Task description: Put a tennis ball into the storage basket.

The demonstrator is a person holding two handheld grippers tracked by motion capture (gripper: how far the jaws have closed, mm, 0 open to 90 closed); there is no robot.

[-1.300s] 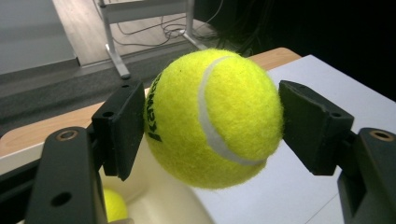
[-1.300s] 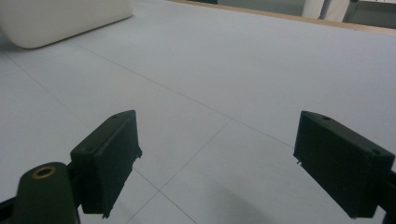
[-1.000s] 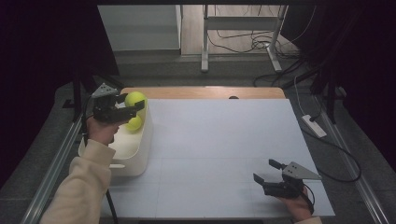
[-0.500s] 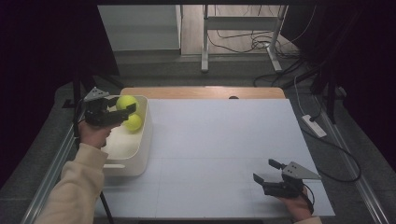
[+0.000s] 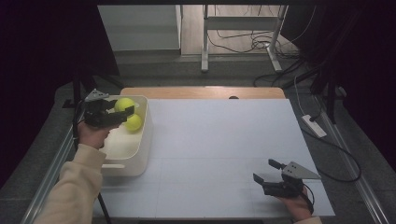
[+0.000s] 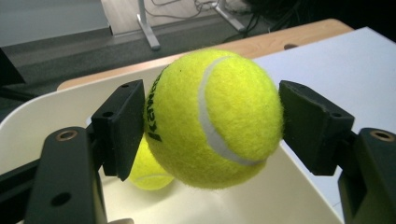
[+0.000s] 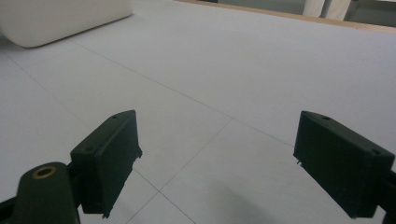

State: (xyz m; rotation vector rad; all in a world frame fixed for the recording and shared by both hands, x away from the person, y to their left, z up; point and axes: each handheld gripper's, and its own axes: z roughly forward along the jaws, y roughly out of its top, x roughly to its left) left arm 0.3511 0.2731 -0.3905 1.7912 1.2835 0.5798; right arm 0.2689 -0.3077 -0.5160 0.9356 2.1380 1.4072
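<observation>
one tennis ball (image 6: pixel 215 116) is pinched between the jaws of the left gripper (image 5: pixel 122 115), which since a second ago has drifted toward the upper left of the high view, to the bin (image 5: pixel 140 154)'s far end above a second ball (image 5: pixel 133 122). the right gripper (image 5: pixel 267 171) waits spread and empty at lower right; a drop into the bin probably comes next, though the gap beneath the ball is hard to judge.

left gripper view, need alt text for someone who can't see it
A yellow tennis ball is clamped between the two black jaws of the left gripper, held above a white tub. A second tennis ball lies in the tub below it, and the white table lies beyond the tub's rim.
</observation>
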